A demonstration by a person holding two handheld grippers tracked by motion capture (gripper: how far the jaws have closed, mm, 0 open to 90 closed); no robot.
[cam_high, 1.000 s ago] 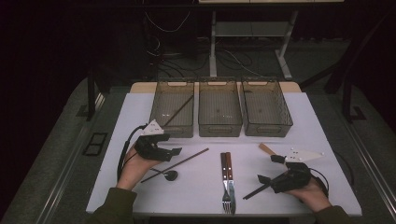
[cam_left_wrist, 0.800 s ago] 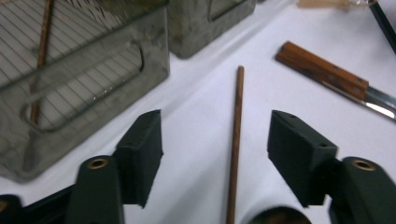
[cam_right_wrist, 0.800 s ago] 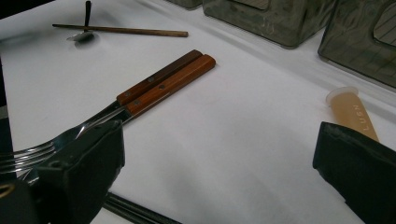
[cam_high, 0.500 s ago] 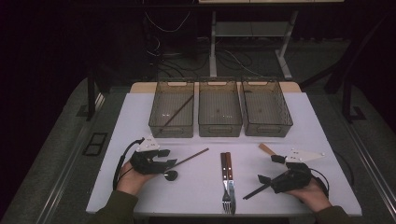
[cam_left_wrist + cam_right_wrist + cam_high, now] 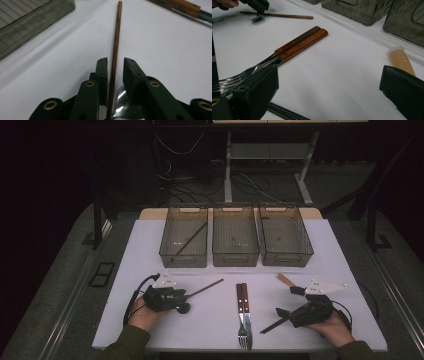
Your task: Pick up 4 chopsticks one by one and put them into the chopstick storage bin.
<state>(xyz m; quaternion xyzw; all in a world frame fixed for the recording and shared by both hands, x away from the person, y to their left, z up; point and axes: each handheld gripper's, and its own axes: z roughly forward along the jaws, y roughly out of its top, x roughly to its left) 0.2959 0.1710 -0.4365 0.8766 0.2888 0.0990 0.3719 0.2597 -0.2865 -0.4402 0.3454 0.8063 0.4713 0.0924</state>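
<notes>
**Claws and Utensils on the Bench: Current Layout**

At the near edge of the white bench [image 5: 320, 250], the left claw [image 5: 184, 296] rests low on the surface in the person's left hand [image 5: 142, 315]. Its jaws stand narrowly apart, one on each side of a thin brown chopstick [image 5: 115, 50]; contact with the stick cannot be confirmed. A shiny spoon bowl [image 5: 122, 105] lies directly beneath the jaws.

The right claw [image 5: 285, 312] rests at the near right, held by the right hand [image 5: 336, 329]. Its jaws are wide apart and hold nothing. A dark chopstick [image 5: 274, 324] lies on the bench just beneath this claw. Just beyond it lies a tan tube [image 5: 402, 61] with a pale cap.

Between the two claws, two wooden-handled pieces of cutlery [image 5: 242, 312] lie side by side, touching, handles pointing away from the person. One is a fork; the other cannot be identified.

Farther back, three clear grey bins stand in a row. The left bin [image 5: 183, 251] contains one dark stick lying diagonally. The middle bin [image 5: 235, 250] and right bin [image 5: 285, 247] stand just beside it.
</notes>
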